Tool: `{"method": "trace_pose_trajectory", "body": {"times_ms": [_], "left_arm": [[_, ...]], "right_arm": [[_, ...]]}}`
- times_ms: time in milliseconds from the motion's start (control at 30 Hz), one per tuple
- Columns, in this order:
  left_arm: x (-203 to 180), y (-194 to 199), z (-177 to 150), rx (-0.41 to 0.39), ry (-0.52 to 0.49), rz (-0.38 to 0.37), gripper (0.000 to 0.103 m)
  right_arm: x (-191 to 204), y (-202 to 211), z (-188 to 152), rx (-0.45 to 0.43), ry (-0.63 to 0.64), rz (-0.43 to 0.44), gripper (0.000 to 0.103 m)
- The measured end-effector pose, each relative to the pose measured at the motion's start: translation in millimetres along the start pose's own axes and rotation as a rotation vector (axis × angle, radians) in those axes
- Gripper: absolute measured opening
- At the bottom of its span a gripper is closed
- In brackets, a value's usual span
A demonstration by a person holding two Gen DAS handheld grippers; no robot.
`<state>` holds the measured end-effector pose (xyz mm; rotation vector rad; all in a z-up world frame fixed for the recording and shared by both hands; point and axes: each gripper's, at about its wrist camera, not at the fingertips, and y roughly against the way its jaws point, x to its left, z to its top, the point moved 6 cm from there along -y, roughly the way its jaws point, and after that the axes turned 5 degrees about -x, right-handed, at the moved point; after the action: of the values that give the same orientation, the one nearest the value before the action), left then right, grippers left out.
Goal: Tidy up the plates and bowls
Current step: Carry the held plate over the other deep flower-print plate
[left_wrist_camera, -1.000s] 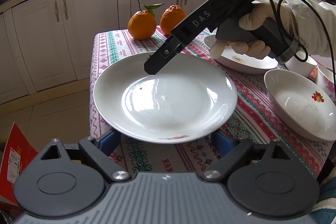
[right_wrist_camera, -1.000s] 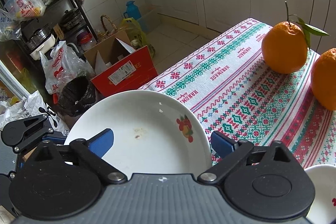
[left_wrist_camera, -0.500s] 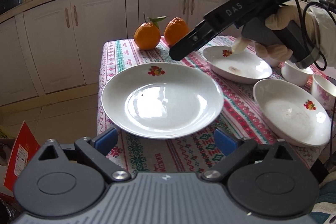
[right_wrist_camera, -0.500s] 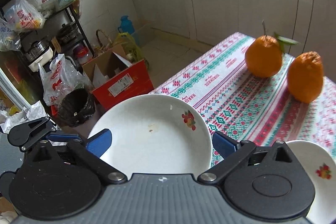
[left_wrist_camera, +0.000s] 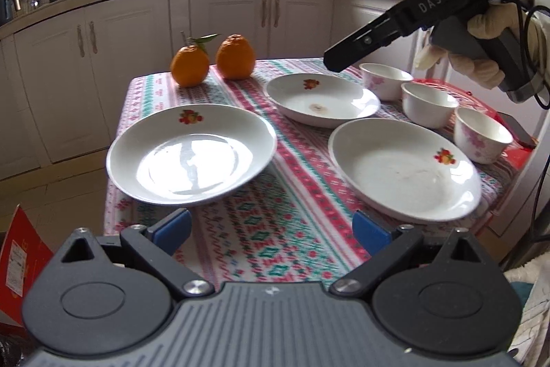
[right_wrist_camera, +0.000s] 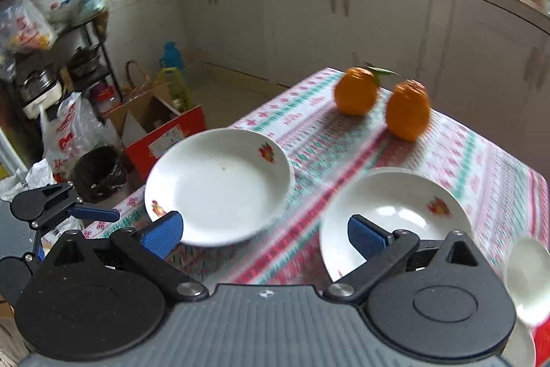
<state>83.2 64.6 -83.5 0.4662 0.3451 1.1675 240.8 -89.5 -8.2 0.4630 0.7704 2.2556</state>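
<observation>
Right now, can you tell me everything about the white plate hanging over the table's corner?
The round white glossy plate with fruit pictures on its rim looks ceramic, shallow and empty, with a tiny speck inside. It sits flat on the patterned tablecloth, its edge sticking out past the table's corner. Nothing else touches it; both grippers are clear of it.

Right wrist view is smeared with motion blur, so the tablecloth (right_wrist_camera: 343, 140) pattern and the two oranges (right_wrist_camera: 355, 90) go soft. A white bowl (right_wrist_camera: 527, 277) at lower right is cut off by the frame edge. In the left wrist view, the red box (left_wrist_camera: 13, 263) at lower left is cropped too.
</observation>
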Motion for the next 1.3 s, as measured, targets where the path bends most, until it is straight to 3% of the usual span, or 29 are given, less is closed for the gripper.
{"method": "trace_pose_trajectory", "body": {"times_ms": [300, 567, 800, 1300], "left_arm": [[-52, -13, -3, 0.015, -0.084, -0.112, 0.1], [-78, -38, -15, 0.055, -0.131, -0.182, 0.1], [-85, -56, -19, 0.092, -0.167, -0.243, 0.102], [-91, -61, -20, 0.036, -0.226, -0.326, 0.103]], "right_arm": [[-29, 36, -56, 0.061, -0.076, -0.1, 0.103], [-36, 36, -84, 0.112, -0.132, -0.096, 0.103], [-43, 26, -95, 0.155, -0.174, -0.08, 0.103], [-59, -2, -109, 0.276, -0.227, -0.061, 0.103]]}}
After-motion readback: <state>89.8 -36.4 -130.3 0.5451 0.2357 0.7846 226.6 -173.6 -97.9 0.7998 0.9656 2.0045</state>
